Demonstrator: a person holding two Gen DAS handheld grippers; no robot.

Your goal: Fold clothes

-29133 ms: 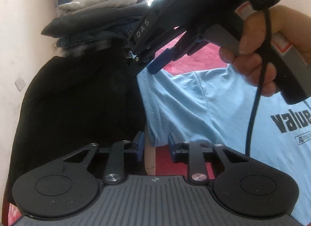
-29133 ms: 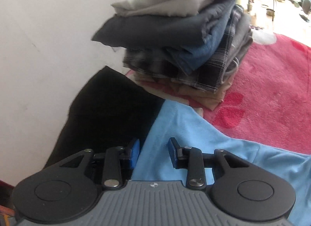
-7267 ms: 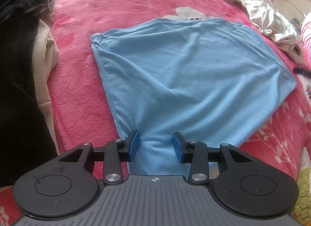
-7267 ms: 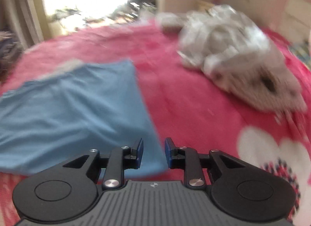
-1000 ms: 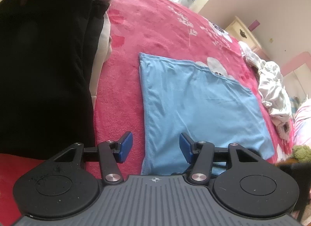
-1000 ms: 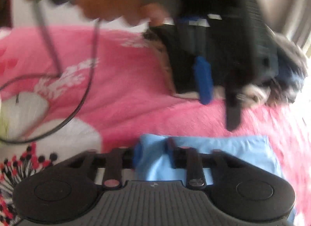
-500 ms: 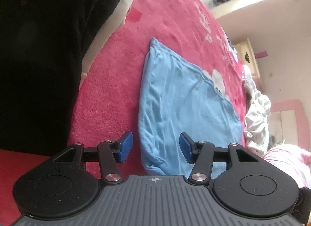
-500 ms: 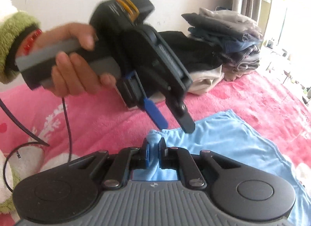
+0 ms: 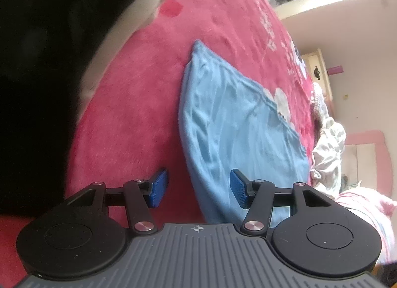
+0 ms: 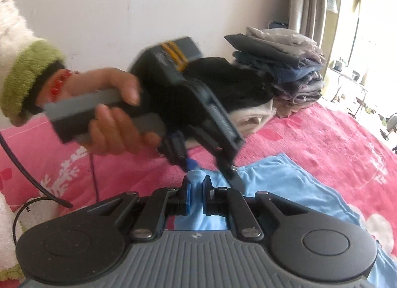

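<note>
1. The red blanket (image 9: pixel 139 104) runs wide and bare between the black garment (image 9: pixel 37 77) on the left and the blue shirt (image 9: pixel 233 124).
2. That shirt lies folded flat, its long axis running away from the left wrist camera and narrowing to a far corner; its left edge is free.
3. Only the right wrist view shows the stack of folded clothes (image 10: pixel 280 64) against the wall and the person's hand (image 10: pixel 109 114).
4. The left gripper (image 9: pixel 198 186) hangs released, jaws apart over the shirt's near edge.
5. The right gripper (image 10: pixel 196 191) is clenched on a bunched shirt corner.
</note>
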